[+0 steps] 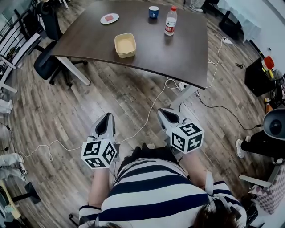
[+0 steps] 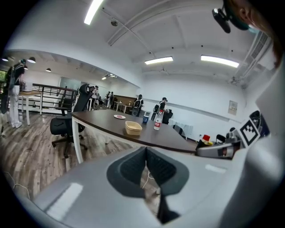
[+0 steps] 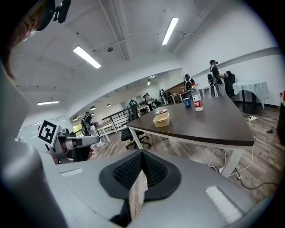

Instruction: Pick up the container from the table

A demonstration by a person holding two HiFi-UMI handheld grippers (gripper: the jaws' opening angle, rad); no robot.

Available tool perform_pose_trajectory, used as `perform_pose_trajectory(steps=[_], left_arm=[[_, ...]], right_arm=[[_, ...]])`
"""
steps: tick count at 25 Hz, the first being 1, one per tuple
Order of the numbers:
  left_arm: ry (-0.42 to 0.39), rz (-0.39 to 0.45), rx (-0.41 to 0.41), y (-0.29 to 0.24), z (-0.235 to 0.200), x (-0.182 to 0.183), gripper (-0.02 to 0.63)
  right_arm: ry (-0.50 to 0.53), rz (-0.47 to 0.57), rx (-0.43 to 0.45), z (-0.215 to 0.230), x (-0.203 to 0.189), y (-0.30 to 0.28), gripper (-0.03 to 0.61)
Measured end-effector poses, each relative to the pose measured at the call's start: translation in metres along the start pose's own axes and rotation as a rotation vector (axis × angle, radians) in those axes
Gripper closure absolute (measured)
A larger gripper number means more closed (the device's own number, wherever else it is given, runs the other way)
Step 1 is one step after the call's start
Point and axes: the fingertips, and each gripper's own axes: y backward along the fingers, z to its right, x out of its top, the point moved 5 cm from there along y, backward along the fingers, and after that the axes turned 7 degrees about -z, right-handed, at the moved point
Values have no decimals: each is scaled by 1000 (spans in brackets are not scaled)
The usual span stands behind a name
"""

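Observation:
A shallow beige container (image 1: 125,45) sits near the front edge of the dark brown table (image 1: 187,53); nothing is on it or touching it. It also shows far ahead in the left gripper view, container (image 2: 133,128), and in the right gripper view, container (image 3: 161,119). My left gripper (image 1: 107,117) and right gripper (image 1: 164,112) hang side by side close to my body, over the wooden floor and well short of the table. Both point at the table. The left gripper (image 2: 146,149) has its pads together with nothing between them. The right gripper (image 3: 141,152) is shut and empty too.
Further back on the table stand a water bottle (image 1: 170,21), a blue cup (image 1: 153,12) and a small plate (image 1: 109,18). A black office chair (image 1: 46,62) stands at the table's left end. White cables (image 1: 151,111) trail over the floor between me and the table's white legs (image 1: 73,70).

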Motion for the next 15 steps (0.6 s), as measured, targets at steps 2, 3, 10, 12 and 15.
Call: perform_pose_trajectory(steps=[2, 3, 10, 12, 15], left_arm=[[-4, -1, 8, -3, 3, 0, 614], [-6, -1, 13, -5, 5, -1, 614], [12, -1, 47, -4, 14, -10, 614], [10, -11, 54, -4, 11, -13, 614], [12, -19, 64, -4, 5, -13, 614]], right_arm=[[8, -5, 8, 5, 0, -2, 580], [12, -8, 13, 6, 0, -3, 580], [40, -15, 40, 13, -5, -7, 580], [28, -17, 45, 13, -6, -11, 580], [26, -27, 53, 10, -8, -15, 580]])
